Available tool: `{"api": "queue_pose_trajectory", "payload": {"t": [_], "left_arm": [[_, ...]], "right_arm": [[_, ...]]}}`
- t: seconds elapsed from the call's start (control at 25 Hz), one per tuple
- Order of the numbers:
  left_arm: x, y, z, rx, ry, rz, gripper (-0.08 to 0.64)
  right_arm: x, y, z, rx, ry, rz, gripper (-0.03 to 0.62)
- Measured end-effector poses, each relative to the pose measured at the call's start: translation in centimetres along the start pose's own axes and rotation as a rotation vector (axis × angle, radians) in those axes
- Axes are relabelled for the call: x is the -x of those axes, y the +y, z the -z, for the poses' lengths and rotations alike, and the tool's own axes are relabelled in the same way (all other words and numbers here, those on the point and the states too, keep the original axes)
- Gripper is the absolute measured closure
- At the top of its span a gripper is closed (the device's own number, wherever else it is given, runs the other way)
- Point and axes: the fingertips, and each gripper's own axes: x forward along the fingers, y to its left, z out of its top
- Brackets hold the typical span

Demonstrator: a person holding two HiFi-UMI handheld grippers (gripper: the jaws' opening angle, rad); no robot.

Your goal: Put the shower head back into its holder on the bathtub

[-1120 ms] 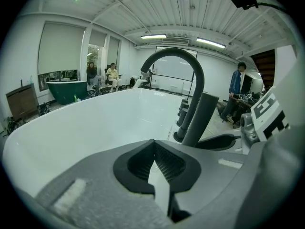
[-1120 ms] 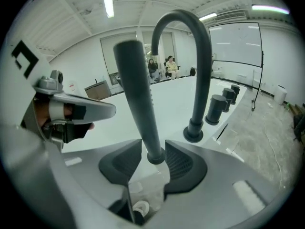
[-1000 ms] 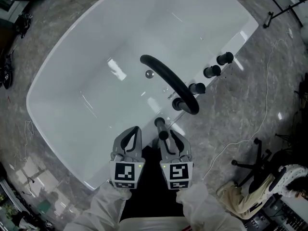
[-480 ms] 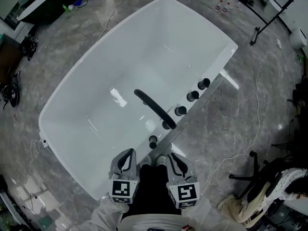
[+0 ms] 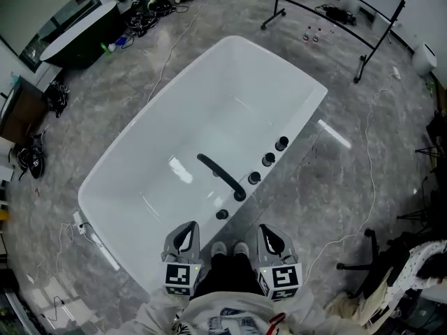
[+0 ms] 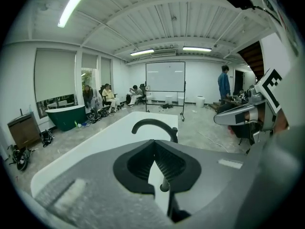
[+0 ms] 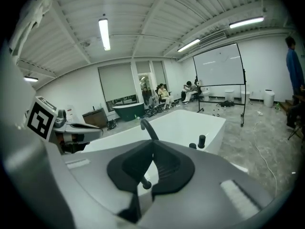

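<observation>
Two marker cubes (image 5: 179, 278) (image 5: 282, 279); left gripper (image 5: 184, 229) closed, right gripper (image 5: 269, 230) just closed.

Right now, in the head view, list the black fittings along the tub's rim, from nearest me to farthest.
shower head → faucet base → first knob → second knob → third knob

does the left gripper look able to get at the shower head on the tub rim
Likely yes: nothing stands between the left gripper and the shower head just ahead of it, though its jaws are shut.
</observation>
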Motion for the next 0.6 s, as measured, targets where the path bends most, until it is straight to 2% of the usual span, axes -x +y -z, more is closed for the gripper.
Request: {"api": "queue_pose_trajectory", "payload": {"t": [0.24,0.6], "left_arm": [[1.8,-2.4,-4.0,0.013,-0.063,0.016,0.568],[3.3,-2.4,-5.7,-0.002,-0.104,0.027,0.568]], "right_arm": [[2.4,-0.7,-3.7,-0.02,-0.045,-0.029,0.586],[3.4,1.4,-5.1,-0.012,-0.071,-0.05,0.586]]}}
